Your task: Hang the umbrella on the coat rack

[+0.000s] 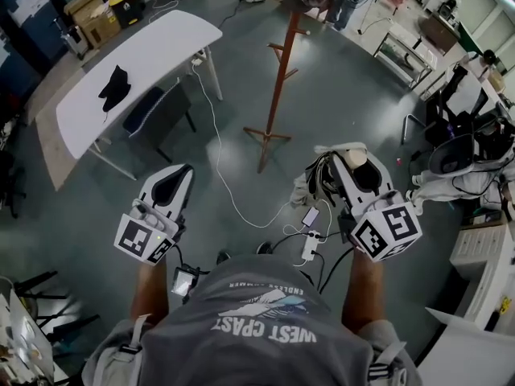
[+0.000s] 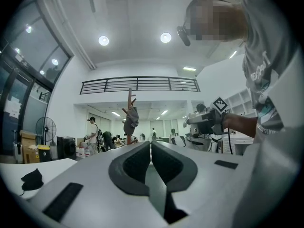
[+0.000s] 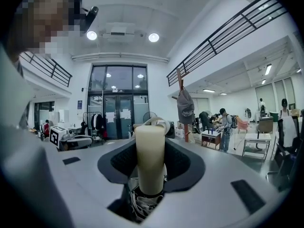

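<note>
Left hand-held gripper [image 2: 151, 148]: jaws shut pad to pad, nothing between them. It is held low on the person's left, out in front of the grey T-shirt [image 1: 257, 328].

Right hand-held gripper [image 1: 360, 170]: jaws closed on a folded compact umbrella with a cream cylindrical handle [image 3: 150, 146]. The grip is on the handle, which stands up between the dark pads. The bundled fabric [image 3: 142, 205] sits below the jaws, on the camera side. So the umbrella is in the right hand-held gripper and well apart from the rack.

On the grey floor just ahead of the grippers there is a thin white cable [image 1: 217, 155]. It runs towards the desk.

A reddish-brown wooden coat rack with angled pegs and a crossed foot [image 1: 278, 79] stands on the floor ahead, roughly between the two grippers' lines. A dark grey garment [image 3: 185, 106] hangs near its top.

Left of the rack is a white rounded-corner desk [image 1: 153, 51], with a black crumpled cloth [image 1: 115, 87] lying on it. A dark chair [image 1: 157, 111] stands at the desk's near edge.

Further back there are people at work tables [image 3: 223, 122] and a black mezzanine railing [image 2: 137, 83].
</note>
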{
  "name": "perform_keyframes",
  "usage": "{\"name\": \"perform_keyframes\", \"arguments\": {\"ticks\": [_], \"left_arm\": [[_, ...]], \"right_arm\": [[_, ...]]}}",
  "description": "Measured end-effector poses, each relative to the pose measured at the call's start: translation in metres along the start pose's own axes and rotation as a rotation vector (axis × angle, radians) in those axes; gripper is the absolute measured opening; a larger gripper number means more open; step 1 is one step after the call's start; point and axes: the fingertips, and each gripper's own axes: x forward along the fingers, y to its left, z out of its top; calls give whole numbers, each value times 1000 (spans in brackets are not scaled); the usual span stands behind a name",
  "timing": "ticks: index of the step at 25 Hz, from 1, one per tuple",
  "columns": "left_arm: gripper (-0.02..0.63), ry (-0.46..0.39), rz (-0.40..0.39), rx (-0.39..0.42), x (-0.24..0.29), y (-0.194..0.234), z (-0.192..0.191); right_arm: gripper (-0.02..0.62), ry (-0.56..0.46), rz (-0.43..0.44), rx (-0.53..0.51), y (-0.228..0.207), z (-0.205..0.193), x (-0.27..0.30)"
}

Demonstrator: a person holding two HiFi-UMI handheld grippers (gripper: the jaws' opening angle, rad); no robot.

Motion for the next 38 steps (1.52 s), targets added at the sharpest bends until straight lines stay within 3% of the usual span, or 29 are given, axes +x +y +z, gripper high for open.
{"name": "perform_keyframes", "arguments": {"ticks": [12, 24, 38], "left_arm": [[25, 22, 59, 16, 44, -14, -2], [25, 37, 93, 22, 61, -17, -5], [25, 10, -38, 12, 101, 14, -8]], "right_arm": [[169, -2, 69, -1, -51, 5, 19], [169, -7, 103, 8, -74, 5, 35], [169, 2, -8, 16, -82, 3, 49]]}}
